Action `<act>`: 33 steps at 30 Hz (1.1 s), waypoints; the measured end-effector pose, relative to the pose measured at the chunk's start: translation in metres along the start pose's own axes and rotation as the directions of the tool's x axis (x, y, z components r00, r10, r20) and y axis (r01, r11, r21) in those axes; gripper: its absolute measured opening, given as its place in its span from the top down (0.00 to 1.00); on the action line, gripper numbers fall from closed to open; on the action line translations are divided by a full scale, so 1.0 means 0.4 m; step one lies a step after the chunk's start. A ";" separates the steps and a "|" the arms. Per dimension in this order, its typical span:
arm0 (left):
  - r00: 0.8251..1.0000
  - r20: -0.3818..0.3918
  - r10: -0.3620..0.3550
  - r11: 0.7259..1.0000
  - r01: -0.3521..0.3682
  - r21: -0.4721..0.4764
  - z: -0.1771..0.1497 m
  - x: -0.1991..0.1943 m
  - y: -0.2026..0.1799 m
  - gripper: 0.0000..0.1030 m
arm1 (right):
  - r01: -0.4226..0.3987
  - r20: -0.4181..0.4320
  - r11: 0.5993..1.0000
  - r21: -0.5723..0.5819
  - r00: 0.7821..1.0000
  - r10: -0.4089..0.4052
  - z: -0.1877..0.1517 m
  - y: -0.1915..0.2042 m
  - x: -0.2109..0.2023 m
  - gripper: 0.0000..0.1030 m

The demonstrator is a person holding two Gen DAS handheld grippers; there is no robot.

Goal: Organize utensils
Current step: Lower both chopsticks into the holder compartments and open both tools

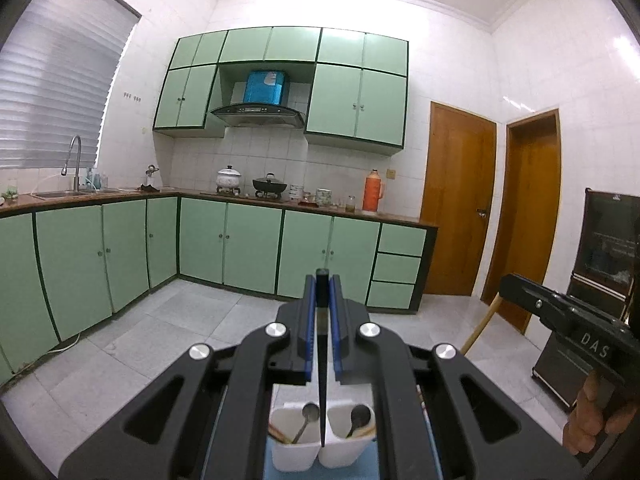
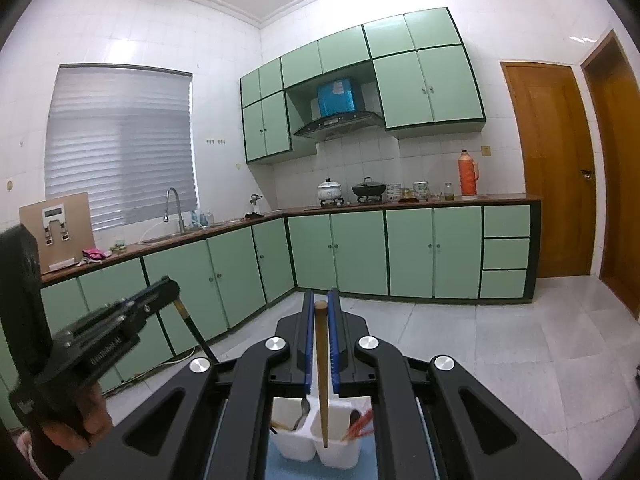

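Observation:
My left gripper [image 1: 322, 280] is shut on a black chopstick [image 1: 322, 392] whose tip points down between the two cups of a white utensil holder [image 1: 298, 454]. My right gripper [image 2: 320, 300] is shut on a brown wooden chopstick [image 2: 321, 368] whose tip reaches into the right cup of the same holder [image 2: 298, 446]. Each cup holds a metal spoon [image 1: 306, 416] and chopsticks. Red chopsticks [image 2: 360, 424] lean in the right cup. The right gripper also shows in the left wrist view [image 1: 508, 286], and the left one in the right wrist view [image 2: 170, 288].
The holder stands on a blue mat [image 2: 276, 466]. Beyond are a tiled floor [image 1: 168, 336], green base cabinets [image 1: 240, 248], a counter with pots and an orange thermos [image 1: 373, 192], a sink [image 1: 68, 194], and wooden doors [image 1: 456, 200]. A dark cabinet [image 1: 600, 264] stands at right.

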State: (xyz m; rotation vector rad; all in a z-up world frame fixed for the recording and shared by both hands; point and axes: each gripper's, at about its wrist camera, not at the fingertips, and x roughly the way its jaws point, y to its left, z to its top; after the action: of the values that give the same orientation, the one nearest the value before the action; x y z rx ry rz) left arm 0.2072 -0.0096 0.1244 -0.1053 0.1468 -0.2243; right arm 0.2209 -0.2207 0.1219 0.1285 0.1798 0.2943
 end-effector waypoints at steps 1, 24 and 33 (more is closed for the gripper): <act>1.000 -0.001 0.004 1.000 -0.004 0.001 -0.001 0.018 0.001 0.95 | -0.003 0.001 1.000 0.000 1.000 0.003 0.006 -0.002 0.015 0.94; 0.979 -0.197 0.042 0.999 -0.035 0.039 -0.190 0.213 0.067 0.94 | -0.009 -0.207 1.000 -0.016 0.978 0.005 -0.178 -0.030 0.233 0.93; 0.983 -0.181 0.036 0.999 -0.034 0.015 -0.191 0.156 0.101 0.51 | 0.042 -0.169 0.999 0.018 0.985 -0.038 -0.180 -0.066 0.161 0.71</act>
State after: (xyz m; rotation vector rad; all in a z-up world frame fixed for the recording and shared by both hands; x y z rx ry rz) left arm 0.2640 0.0086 0.0362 -0.0700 0.3279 -0.1991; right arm 0.2749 -0.2194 0.0374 0.1207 0.3530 0.2634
